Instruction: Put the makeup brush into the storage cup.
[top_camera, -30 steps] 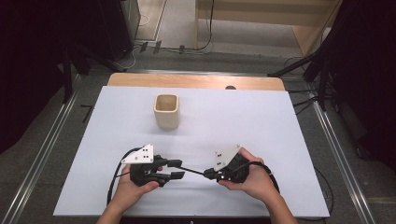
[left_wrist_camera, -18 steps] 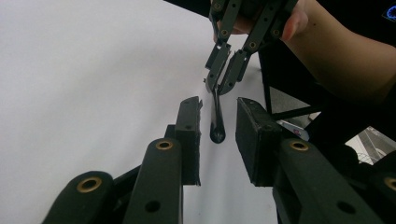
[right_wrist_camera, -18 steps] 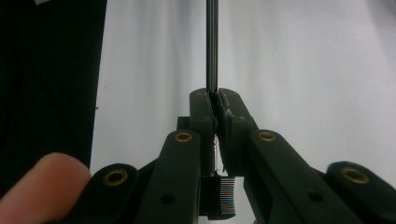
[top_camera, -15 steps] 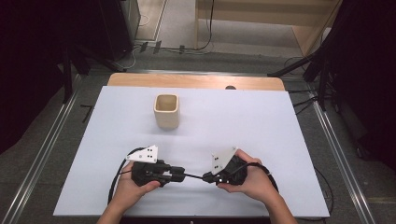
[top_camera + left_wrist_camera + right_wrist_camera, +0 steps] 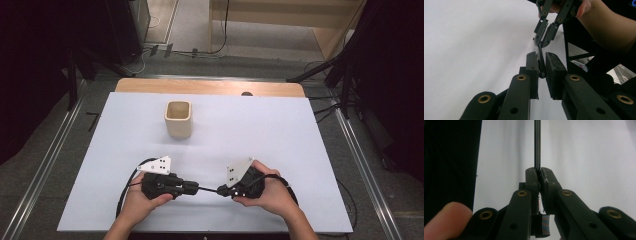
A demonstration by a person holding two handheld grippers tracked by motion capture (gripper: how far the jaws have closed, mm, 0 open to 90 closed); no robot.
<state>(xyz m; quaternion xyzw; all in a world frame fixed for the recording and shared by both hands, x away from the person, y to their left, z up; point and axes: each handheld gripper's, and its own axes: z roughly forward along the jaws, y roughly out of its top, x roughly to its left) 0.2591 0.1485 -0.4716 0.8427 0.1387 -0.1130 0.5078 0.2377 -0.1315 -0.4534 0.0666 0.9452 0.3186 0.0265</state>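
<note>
A thin black strip (image 5: 209, 189) spans the short gap between my two grippers near the table's front edge. My left gripper (image 5: 196, 188) points right, and its jaws (image 5: 542, 62) close on the strip's rounded end (image 5: 542, 74). My right gripper (image 5: 221, 190) points left and is shut on the other end. In the right gripper view the strip (image 5: 537, 145) rises straight up from the pinched jaws (image 5: 539, 173). The left gripper view shows the right gripper (image 5: 544, 41) just beyond, clamped on the strip (image 5: 540, 51). A hand holds each gripper.
A beige square cup (image 5: 178, 119) stands upright at the middle back of the white table cover (image 5: 280, 130). A wooden strip (image 5: 210, 86) runs along the far edge. Metal rails and cables lie on the floor on both sides.
Both hands have shifted slightly, and the left gripper has rolled so its grey plate sits a little further right. The strip stays held between the two grippers.
</note>
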